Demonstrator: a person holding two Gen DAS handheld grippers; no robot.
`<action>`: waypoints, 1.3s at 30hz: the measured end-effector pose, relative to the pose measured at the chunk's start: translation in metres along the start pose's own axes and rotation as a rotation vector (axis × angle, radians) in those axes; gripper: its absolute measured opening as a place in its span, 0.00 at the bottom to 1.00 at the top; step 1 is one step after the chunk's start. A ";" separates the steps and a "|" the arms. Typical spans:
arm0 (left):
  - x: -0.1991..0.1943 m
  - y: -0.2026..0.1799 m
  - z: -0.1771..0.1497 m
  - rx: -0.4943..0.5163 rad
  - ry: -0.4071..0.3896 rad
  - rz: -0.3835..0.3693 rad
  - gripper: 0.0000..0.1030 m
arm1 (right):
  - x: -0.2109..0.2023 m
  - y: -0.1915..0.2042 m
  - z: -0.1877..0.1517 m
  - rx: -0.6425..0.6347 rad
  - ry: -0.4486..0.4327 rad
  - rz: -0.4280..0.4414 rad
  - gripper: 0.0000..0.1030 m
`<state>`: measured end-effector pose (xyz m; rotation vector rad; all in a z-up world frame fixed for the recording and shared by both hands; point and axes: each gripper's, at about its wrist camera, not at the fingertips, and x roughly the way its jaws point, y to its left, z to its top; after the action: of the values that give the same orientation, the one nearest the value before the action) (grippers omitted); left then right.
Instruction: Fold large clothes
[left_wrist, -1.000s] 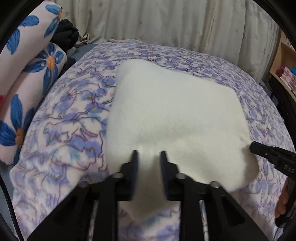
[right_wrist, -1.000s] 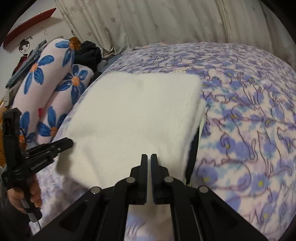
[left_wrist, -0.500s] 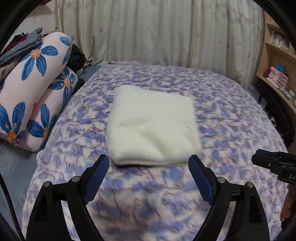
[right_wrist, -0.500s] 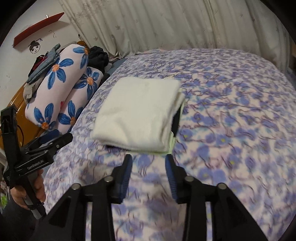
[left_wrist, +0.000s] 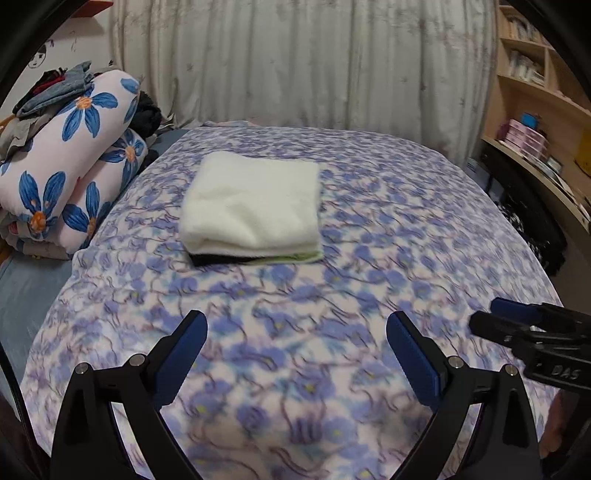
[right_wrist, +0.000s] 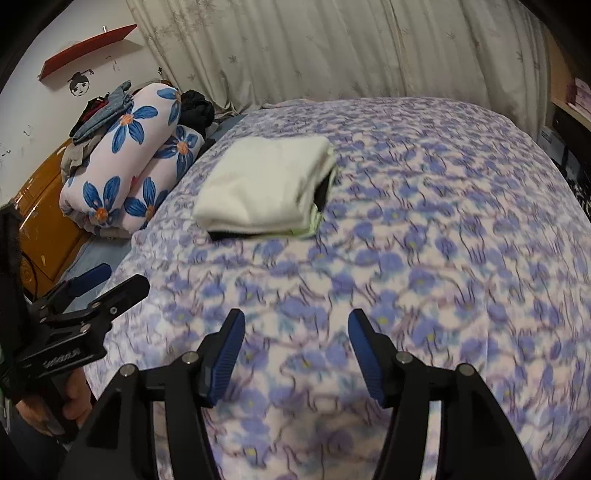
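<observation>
A folded cream fleece garment (left_wrist: 255, 205) lies flat on the bed, with black and pale green layers showing at its near edge. It also shows in the right wrist view (right_wrist: 266, 184). My left gripper (left_wrist: 295, 336) is open and empty, well back from the garment above the bedspread. My right gripper (right_wrist: 295, 334) is open and empty, also well back from it. The right gripper shows at the right edge of the left wrist view (left_wrist: 517, 325). The left gripper shows at the left of the right wrist view (right_wrist: 107, 284).
The bed has a purple cat-print bedspread (left_wrist: 369, 258). Rolled floral bedding (left_wrist: 62, 173) with loose clothes on top lies at the left. Curtains (left_wrist: 295, 62) hang behind the bed. Wooden shelves (left_wrist: 535, 122) stand at the right. An orange cabinet (right_wrist: 44, 221) stands at the left.
Both grippers have let go of the cream garment, opened wide and pulled back and up from it. The garment now lies folded on the bed.
</observation>
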<state>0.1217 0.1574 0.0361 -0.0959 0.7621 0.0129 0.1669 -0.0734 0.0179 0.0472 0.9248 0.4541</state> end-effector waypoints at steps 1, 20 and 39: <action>-0.001 -0.005 -0.003 0.003 -0.002 -0.002 0.94 | -0.002 -0.002 -0.006 0.005 -0.001 -0.009 0.57; -0.019 -0.080 -0.075 0.037 0.017 0.110 0.99 | -0.044 -0.040 -0.093 0.135 -0.042 -0.141 0.79; -0.051 -0.085 -0.087 -0.010 0.068 0.062 0.99 | -0.075 -0.030 -0.111 0.136 -0.073 -0.099 0.79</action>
<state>0.0289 0.0664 0.0151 -0.0824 0.8330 0.0721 0.0528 -0.1476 0.0002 0.1397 0.8814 0.2953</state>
